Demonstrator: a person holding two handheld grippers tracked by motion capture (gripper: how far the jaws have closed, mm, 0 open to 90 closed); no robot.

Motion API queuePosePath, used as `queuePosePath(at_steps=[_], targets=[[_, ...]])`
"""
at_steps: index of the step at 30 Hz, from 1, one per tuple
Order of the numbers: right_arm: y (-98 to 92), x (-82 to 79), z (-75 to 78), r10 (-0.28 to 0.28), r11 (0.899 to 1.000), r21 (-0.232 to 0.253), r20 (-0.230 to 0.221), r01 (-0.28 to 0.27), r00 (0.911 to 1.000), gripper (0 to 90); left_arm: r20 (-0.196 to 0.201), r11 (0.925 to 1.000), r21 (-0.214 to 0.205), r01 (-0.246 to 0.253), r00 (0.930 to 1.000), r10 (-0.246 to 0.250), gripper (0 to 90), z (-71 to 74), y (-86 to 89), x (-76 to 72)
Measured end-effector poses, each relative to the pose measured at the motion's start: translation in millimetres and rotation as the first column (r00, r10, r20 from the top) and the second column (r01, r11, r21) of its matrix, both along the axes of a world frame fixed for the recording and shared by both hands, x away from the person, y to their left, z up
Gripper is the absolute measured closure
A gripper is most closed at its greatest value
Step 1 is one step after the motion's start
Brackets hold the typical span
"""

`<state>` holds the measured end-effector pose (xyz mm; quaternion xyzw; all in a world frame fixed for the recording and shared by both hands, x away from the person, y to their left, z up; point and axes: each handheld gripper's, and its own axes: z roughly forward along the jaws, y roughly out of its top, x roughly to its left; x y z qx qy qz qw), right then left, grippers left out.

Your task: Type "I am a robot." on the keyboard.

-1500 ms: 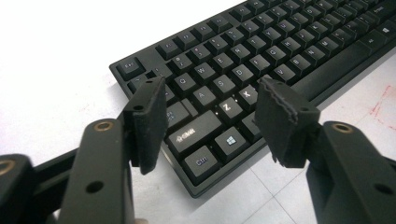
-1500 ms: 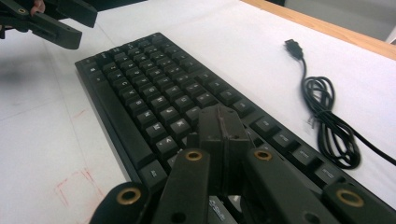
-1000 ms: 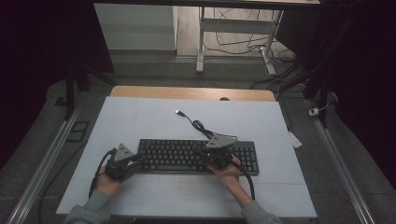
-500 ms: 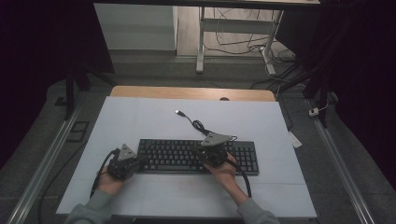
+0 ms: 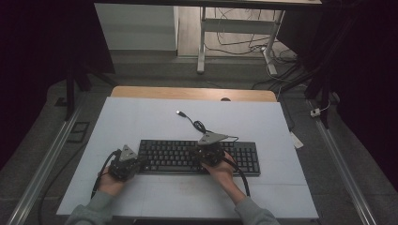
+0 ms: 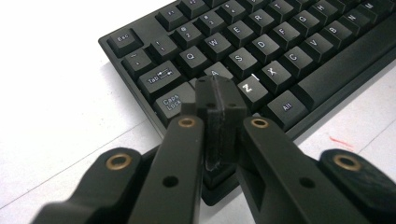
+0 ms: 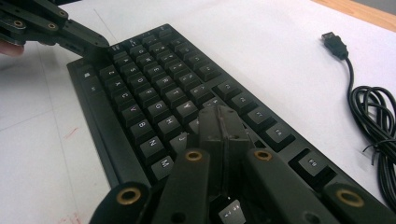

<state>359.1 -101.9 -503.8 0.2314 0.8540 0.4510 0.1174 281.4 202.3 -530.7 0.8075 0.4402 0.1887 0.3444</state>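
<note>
A black keyboard [image 5: 199, 157] lies across the near middle of the white table. My left gripper [image 5: 136, 162] is at the keyboard's left end. In the left gripper view its jaws are shut, and the tips [image 6: 219, 95] sit over the keys [image 6: 261, 46] between Caps Lock and A. My right gripper [image 5: 202, 152] hangs over the keyboard's middle. It is also shut, with its tips [image 7: 219, 122] down among the letter keys [image 7: 154, 93] near J. I cannot tell whether either tip presses a key. Nothing is held in either gripper.
The keyboard's black cable is coiled [image 5: 199, 126] just behind it and ends in a loose USB plug [image 5: 179, 113]. The plug [image 7: 334, 44] and coil [image 7: 373, 121] are in the right gripper view, as is the left gripper [image 7: 70, 32]. A wooden strip [image 5: 192, 93] edges the table's far side.
The right gripper has shifted slightly to the left over the keyboard. The left gripper has stayed at the keyboard's left end.
</note>
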Motion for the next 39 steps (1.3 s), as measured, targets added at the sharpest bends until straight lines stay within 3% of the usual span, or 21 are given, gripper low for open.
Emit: queuePosePath(at_steps=[16, 24, 39], targets=[[13.6, 6.0, -8.9, -0.010, 0.998, -0.063, -0.020, 0.009, 0.9997, 89.6, -0.004, 1.0000, -0.003, 0.006, 1.0000, -0.006, 89.3, -0.4, 0.2, 0.0], [17.3, 9.3, -11.1, -0.024, 0.995, -0.095, -0.012, 0.023, 0.9996, 89.6, -0.009, 0.9999, 0.013, 0.011, 0.9999, -0.011, 89.3, -2.1, -0.7, 0.3], [24.9, 12.9, -13.5, -0.025, 0.991, -0.133, -0.001, 0.025, 0.9997, 89.6, -0.012, 0.9999, 0.006, 0.010, 0.9999, -0.010, 89.3, -2.2, -0.3, 0.5]])
